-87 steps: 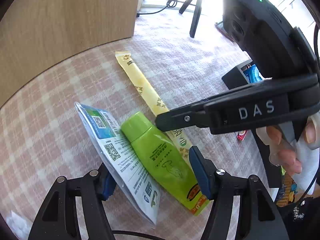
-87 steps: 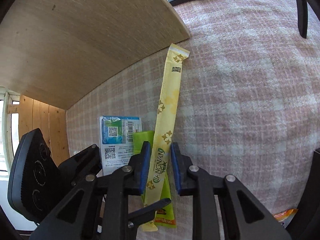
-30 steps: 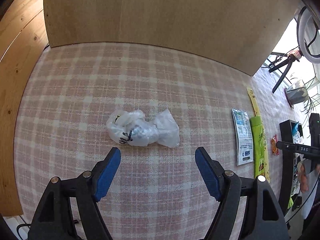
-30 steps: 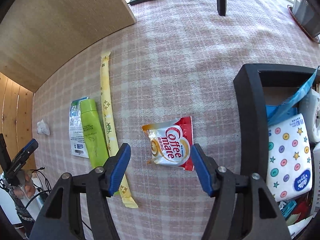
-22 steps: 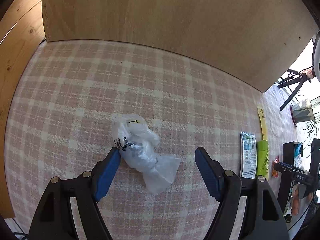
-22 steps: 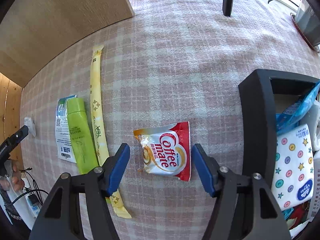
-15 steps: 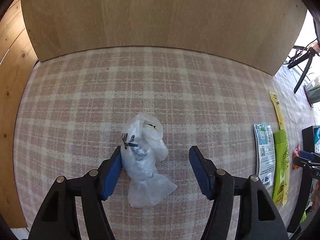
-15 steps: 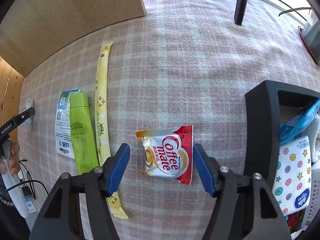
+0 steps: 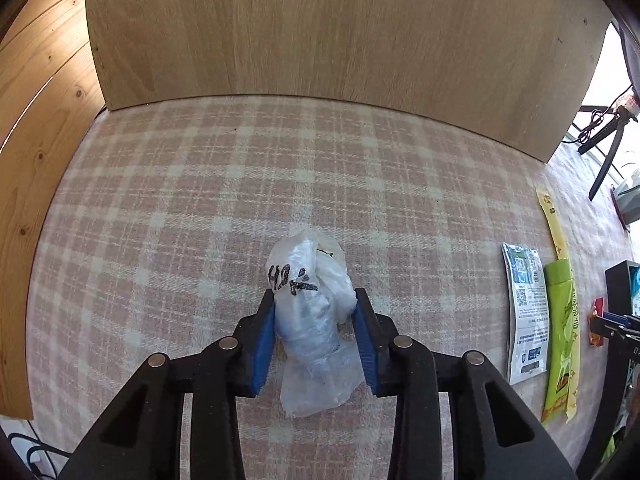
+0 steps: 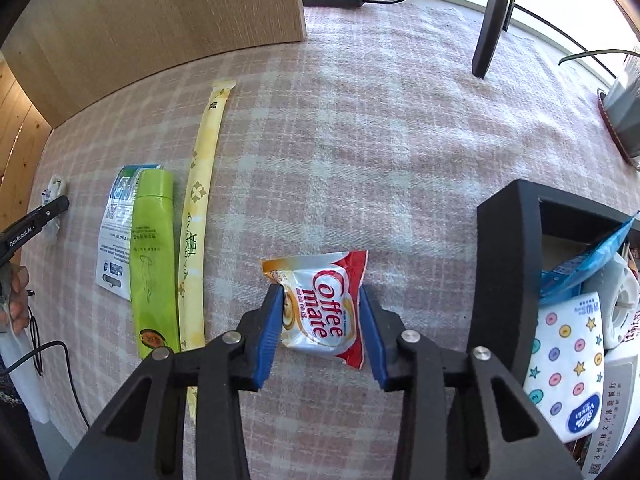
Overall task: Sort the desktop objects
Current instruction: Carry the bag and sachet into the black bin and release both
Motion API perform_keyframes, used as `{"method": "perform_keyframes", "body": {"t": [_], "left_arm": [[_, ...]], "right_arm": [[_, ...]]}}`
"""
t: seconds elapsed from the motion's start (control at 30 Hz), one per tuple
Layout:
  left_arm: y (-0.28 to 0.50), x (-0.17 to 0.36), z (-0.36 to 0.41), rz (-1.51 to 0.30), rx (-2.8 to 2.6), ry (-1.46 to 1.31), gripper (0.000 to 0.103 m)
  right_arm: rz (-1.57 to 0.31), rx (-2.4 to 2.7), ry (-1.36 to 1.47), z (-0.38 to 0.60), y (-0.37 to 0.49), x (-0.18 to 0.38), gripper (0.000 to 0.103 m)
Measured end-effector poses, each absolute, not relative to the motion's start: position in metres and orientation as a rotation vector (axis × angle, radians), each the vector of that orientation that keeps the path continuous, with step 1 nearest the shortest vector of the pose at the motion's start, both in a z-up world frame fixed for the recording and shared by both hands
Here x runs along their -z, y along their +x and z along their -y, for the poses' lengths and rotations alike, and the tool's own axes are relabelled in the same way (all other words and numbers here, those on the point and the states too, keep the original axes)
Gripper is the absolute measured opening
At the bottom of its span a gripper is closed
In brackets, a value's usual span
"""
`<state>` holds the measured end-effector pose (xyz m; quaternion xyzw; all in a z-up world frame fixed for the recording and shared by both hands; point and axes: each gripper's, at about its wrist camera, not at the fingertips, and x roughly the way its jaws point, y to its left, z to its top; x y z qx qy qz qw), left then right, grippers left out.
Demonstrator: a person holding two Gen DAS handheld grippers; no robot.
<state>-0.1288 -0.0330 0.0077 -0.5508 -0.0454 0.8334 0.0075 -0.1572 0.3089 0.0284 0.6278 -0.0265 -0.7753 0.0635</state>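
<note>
Both tools point steeply down at the checked table (image 9: 248,184), and each is closing its jaws on something. Left tool (image 9: 315,312) has its blue pads against the two sides of a crumpled clear plastic bag (image 9: 310,312) with black marker scrawl on it; the bag lies alone on the cloth, near the wooden back panel (image 9: 320,28) and well apart from the other things. Right tool (image 10: 321,312) squeezes a red and white Coffee mate sachet (image 10: 320,308), its pads touching both edges so the packet bows a little. Just beside it stands a black organizer box (image 10: 506,272) holding a spotted tissue pack (image 10: 564,364) and a blue wrapper. Further left lie a long yellow tea stick (image 10: 200,208), a green tube (image 10: 154,264) touching it, and a white leaflet packet (image 10: 114,240) partly under the tube.
</note>
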Motion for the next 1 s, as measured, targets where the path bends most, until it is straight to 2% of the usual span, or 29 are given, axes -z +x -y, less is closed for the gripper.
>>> {"method": "perform_keyframes", "body": {"t": [0.27,0.5,0.67,0.7,0.8,0.87,1.0], "left_arm": [[-0.050,-0.015,0.049,0.174,-2.592,-1.686,0.034],[-0.007,-0.048,0.007,0.156,-2.517,-1.569,0.034],[0.005,-0.071,-0.051,0.098,-2.396,-1.476,0.034],[-0.028,-0.082,-0.078,0.091,-2.362,-1.460,0.034],[-0.050,-0.092,-0.118,0.087,-2.250,-1.417,0.034],[-0.088,-0.106,-0.168,0.071,-2.177,-1.392,0.034],[-0.073,-0.115,-0.243,0.005,-2.050,-1.346,0.034]], "right_arm": [[0.168,2.360,1.830,-0.318,-0.125,-0.028,0.027],[0.214,2.399,1.738,-0.318,-0.088,-0.068,0.027],[0.212,2.466,1.667,-0.346,-0.065,-0.110,0.027],[0.219,2.481,1.657,-0.351,-0.064,-0.113,0.027],[0.247,2.537,1.640,-0.390,-0.040,-0.150,0.027],[0.280,2.577,1.640,-0.413,-0.033,-0.157,0.027],[0.341,2.673,1.663,-0.466,-0.023,-0.161,0.027]]}}
